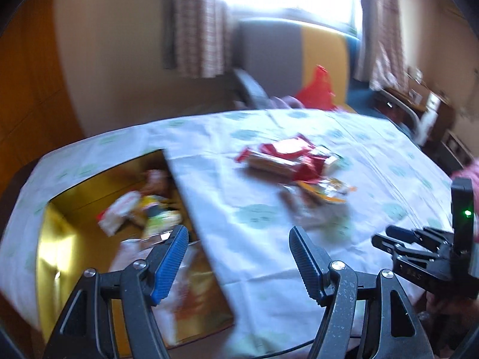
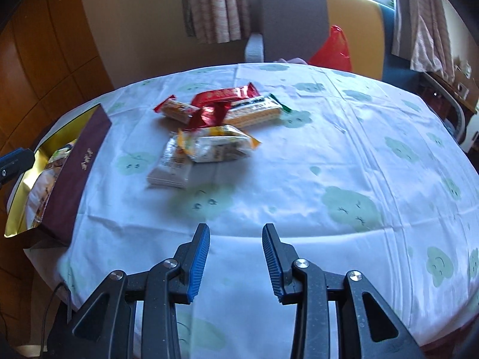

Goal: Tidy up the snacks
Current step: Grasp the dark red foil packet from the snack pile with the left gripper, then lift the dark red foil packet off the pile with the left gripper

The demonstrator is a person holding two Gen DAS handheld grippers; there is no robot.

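Note:
A pile of snack packets lies mid-table on the white cloth: red wrappers, a yellow-edged packet and a white one. The same pile shows blurred in the left wrist view. A gold-lined box with dark maroon outer walls stands at the table's left edge and holds several packets. My left gripper is open and empty, hovering over the box's right wall. My right gripper is open and empty above the near table edge; it also shows in the left wrist view.
The round table has a white cloth with green cloud prints. A grey and yellow chair with a red bag stands behind it. Wooden panelling is on the left, a dark side cabinet on the right.

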